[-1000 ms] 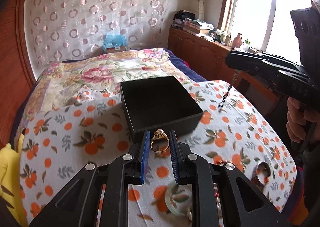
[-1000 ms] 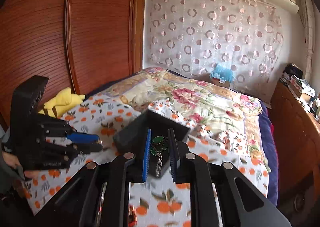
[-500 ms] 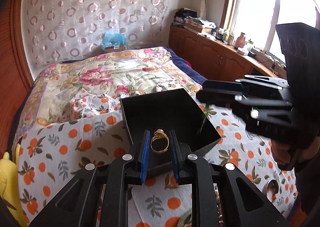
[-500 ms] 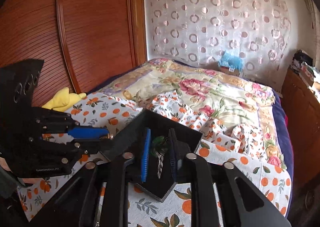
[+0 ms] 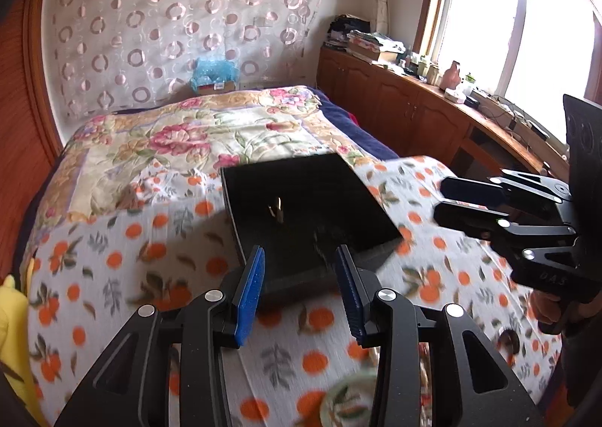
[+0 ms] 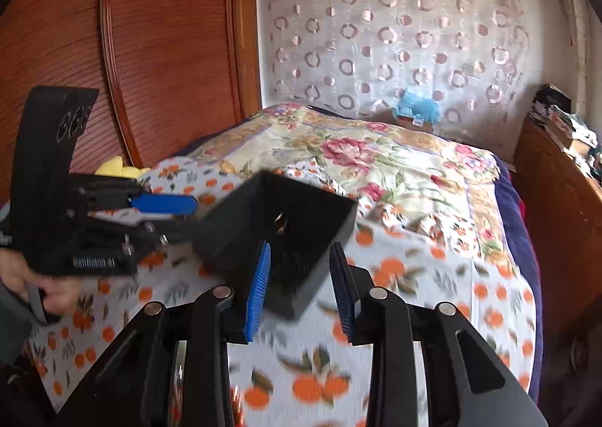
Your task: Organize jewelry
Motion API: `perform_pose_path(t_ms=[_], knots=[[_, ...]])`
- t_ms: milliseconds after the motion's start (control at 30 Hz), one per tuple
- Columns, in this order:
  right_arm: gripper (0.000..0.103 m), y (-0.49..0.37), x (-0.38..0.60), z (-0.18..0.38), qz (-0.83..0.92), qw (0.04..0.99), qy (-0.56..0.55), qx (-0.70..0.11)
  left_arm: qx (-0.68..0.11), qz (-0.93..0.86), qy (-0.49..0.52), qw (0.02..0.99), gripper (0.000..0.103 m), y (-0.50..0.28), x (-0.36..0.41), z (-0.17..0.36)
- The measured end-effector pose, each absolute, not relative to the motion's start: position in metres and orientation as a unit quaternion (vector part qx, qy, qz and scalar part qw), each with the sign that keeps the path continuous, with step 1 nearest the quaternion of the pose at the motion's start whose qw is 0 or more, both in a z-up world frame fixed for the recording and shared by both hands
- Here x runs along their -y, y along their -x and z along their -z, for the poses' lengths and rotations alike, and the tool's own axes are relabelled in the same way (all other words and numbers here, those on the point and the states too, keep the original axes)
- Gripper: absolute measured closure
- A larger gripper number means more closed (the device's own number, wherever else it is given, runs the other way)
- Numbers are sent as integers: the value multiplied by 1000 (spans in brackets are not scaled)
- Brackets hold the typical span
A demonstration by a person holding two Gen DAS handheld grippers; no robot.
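An open black box [image 5: 301,201] sits on the orange-print cloth on the bed; it also shows in the right wrist view [image 6: 278,235]. A gold ring [image 5: 277,209] lies blurred inside it, also seen in the right wrist view [image 6: 280,224]. A dark blurred item, the green pendant on its chain [image 5: 320,239], lies in the box near its front right. My left gripper [image 5: 299,291] is open and empty just in front of the box. My right gripper [image 6: 301,287] is open and empty at the box's near corner; it shows at the right in the left wrist view [image 5: 470,205].
A round pale green piece [image 5: 350,400] and a ring-shaped piece [image 5: 508,338] lie on the cloth near me. A yellow soft toy [image 6: 120,167] sits at the bed's left edge. A wooden wardrobe [image 6: 113,50] stands left, cabinets [image 5: 414,107] right.
Both grippers have opened. The gold ring left the left gripper and the green pendant left the right gripper; both now lie in the box. Both grippers have drawn back a little.
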State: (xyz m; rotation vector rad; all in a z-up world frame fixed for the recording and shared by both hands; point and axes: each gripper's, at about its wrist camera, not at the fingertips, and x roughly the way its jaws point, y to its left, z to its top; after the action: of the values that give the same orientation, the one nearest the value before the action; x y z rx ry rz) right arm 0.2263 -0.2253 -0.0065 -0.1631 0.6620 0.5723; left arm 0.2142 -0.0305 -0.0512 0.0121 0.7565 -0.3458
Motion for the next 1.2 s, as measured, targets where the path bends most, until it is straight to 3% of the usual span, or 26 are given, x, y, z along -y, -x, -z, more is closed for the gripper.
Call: perform_pose_path(t_ms=[600, 1200], knots=[[68, -94, 299, 73, -203, 906, 53, -369, -384, 184, 3, 905, 66, -110, 40, 80], [71, -92, 312, 101, -207, 891, 48, -402, -429, 188, 36, 883, 66, -120, 59, 101]])
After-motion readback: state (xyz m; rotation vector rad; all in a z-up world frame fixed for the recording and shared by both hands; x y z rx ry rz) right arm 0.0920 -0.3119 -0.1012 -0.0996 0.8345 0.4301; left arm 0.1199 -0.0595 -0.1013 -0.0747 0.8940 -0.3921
